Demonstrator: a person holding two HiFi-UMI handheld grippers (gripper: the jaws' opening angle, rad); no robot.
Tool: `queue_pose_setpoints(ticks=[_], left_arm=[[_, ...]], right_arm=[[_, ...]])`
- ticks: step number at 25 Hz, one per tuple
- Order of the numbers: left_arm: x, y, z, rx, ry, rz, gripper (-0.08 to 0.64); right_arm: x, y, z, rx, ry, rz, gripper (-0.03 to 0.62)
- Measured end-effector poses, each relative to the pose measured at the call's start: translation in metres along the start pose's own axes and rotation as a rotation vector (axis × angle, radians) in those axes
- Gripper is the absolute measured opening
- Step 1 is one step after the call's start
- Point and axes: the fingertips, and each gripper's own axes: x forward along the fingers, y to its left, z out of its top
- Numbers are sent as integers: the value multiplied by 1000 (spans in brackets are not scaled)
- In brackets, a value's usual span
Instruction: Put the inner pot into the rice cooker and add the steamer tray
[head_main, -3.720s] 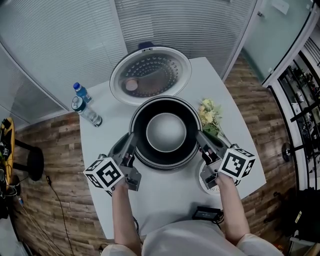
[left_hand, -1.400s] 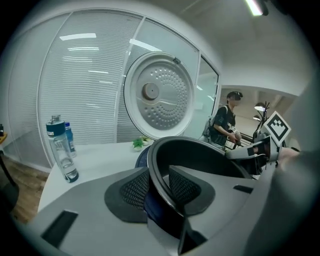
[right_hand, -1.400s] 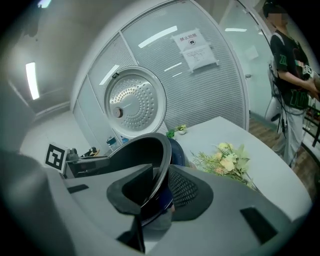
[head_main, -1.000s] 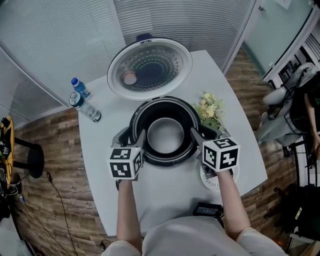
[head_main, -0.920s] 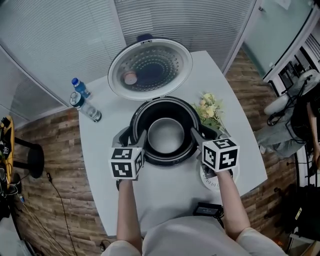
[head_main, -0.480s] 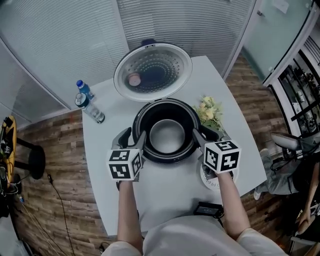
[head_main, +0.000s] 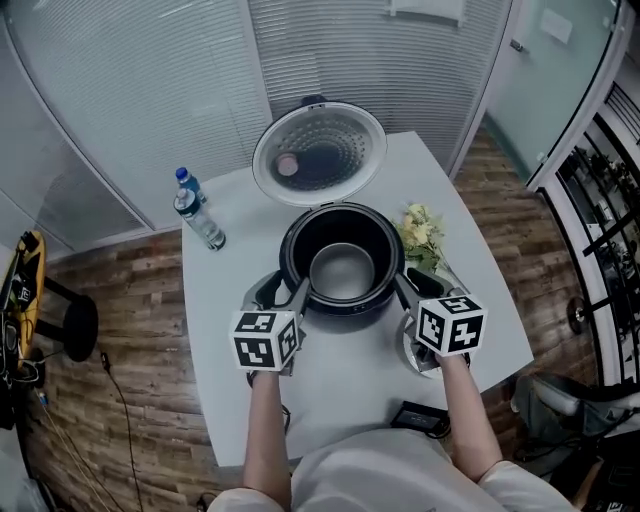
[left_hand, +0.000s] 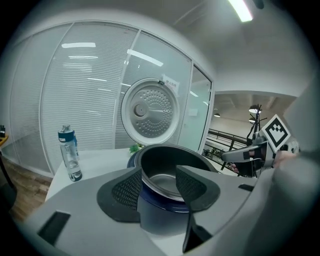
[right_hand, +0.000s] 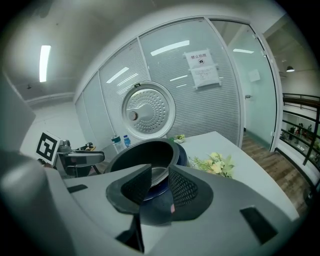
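the inner pot (head_main: 342, 270) sits in the rice cooker (head_main: 343, 307). your left gripper (head_main: 297, 293) has just opened wide, right gripper (head_main: 401, 287) part open, both empty. stiff, slick metal, likely weighty: pinch its rim.

Dark inner pot (head_main: 342, 270) sits upright inside open-lidded rice cooker (head_main: 345, 306).

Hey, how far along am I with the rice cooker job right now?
Done: the pot sits in the cooker, lid open. In hand: nothing; the left gripper has just been opening its fingers, with nothing between them, and the right gripper is open too, both just short of the cooker. Left: the steamer tray, which isn't in the cooker.
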Motion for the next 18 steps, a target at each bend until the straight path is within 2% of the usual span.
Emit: queue_pose_setpoints(ticks=[9,18], left_arm=[[-49,-34,-15,-4,-19,-40,206],[-86,-66,-46,7,-6,-89,206]], right_arm=[[-42,22,-26,-5,-4,4,110],[-85,32,-65,9,5,-22,110]])
